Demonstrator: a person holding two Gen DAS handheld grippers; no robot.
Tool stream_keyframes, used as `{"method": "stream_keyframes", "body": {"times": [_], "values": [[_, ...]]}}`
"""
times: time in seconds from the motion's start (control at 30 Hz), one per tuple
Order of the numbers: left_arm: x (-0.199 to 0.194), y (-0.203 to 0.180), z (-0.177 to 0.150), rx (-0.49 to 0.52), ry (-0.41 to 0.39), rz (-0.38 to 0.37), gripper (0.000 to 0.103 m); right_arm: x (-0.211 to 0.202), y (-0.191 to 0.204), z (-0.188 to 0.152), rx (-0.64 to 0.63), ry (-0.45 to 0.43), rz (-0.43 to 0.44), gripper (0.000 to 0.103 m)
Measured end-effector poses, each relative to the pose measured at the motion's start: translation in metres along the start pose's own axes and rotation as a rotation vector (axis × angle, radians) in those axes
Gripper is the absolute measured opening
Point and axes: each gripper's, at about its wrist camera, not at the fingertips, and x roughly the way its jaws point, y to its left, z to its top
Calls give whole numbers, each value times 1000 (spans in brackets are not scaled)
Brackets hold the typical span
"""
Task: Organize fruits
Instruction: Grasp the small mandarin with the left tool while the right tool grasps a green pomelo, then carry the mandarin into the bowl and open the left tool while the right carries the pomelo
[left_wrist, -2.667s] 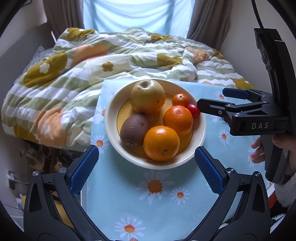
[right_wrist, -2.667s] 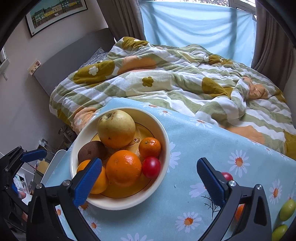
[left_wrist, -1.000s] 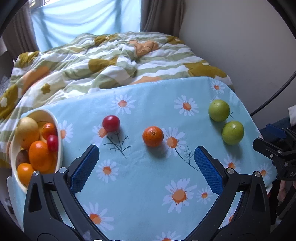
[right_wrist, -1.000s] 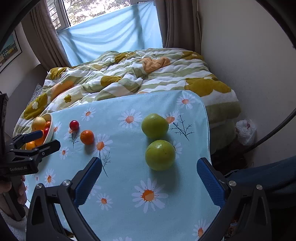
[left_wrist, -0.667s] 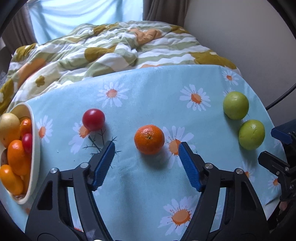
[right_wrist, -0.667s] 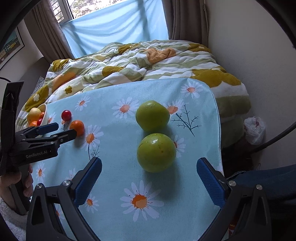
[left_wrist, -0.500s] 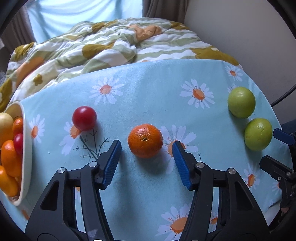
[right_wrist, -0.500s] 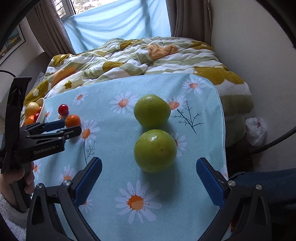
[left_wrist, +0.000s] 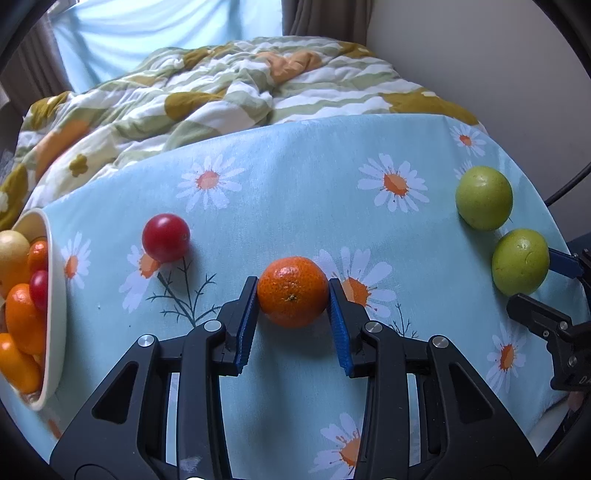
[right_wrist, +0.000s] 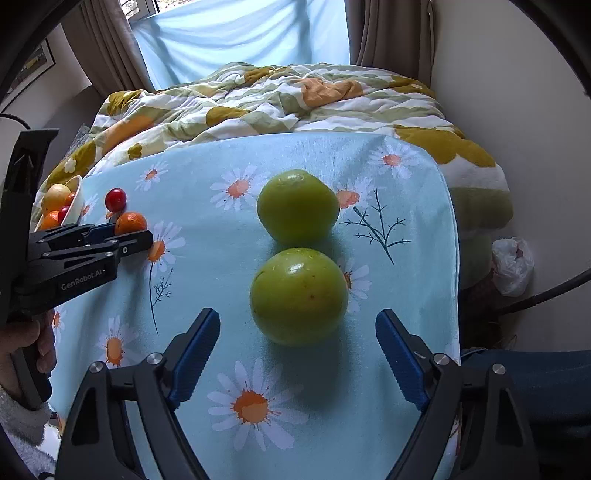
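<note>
A small mandarin (left_wrist: 292, 291) rests on the blue daisy tablecloth (left_wrist: 295, 192), and my left gripper (left_wrist: 291, 282) is shut on it, a blue pad pressing each side. To its left lie a red cherry tomato (left_wrist: 166, 237) and the white fruit bowl (left_wrist: 55, 295), which holds several fruits. Two green fruits sit at the right: a near one (right_wrist: 299, 295) and a far one (right_wrist: 297, 208). My right gripper (right_wrist: 298, 314) is closing. Its tips stand either side of the near green fruit's front without touching it.
A bed with a flowered quilt (right_wrist: 280, 99) runs behind the table. The wall (right_wrist: 517, 92) stands close on the right, with a plastic bag (right_wrist: 513, 266) on the floor below the table's right edge. A hand (right_wrist: 33, 350) holds the left gripper's handle.
Both grippers have come down toward the cloth. The left jaws have closed from wide open onto the mandarin. The right jaws have narrowed around the near green fruit.
</note>
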Motion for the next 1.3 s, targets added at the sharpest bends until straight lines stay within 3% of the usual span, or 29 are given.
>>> {"method": "stream_keyframes", "body": {"times": [0.07,0.13,0.4,0.5,0.93,1.3], "values": [[-2,1,-2,-4,-1,-1,42,1,-2,3,11,-5,5,83],[-4,1,-6,-10,-4,-5,42,2,-1,5,3,-6,2,72],[-14,2,-18,-27,-8,-11,42,8,3,8,-28,3,-18,66],[-20,3,-23,-33,-15,-11,42,8,5,9,-47,7,-12,50],[-84,12,-31,-88,-87,-11,42,-26,25,10,-97,-35,46,50],[-145,54,-33,-170,-178,9,42,-58,83,29,-203,-92,132,50]]}}
